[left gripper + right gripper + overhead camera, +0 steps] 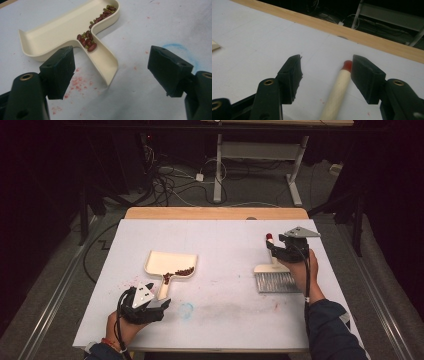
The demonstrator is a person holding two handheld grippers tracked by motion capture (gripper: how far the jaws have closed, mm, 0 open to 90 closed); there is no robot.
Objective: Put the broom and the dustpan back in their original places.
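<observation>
My left gripper (110,72) gapes around the cream plastic dustpan (62,32)'s handle; right gripper (325,75) spread, brush's red-tipped wooden handle (338,92) between, bristles hidden.

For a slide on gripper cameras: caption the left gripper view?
Open left gripper poised over the handle of a cream dustpan holding red beans on the white table.

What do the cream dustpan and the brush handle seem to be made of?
The dustpan looks like moulded plastic with a smooth matte finish: its colour is even, its edges are rounded, and its walls curve in one piece. The brush handle looks like pale, unvarnished wood with a red painted or dipped tip, though smooth plastic cannot be ruled out. The bristles look grey and synthetic, but they are too small to tell for certain.
</observation>
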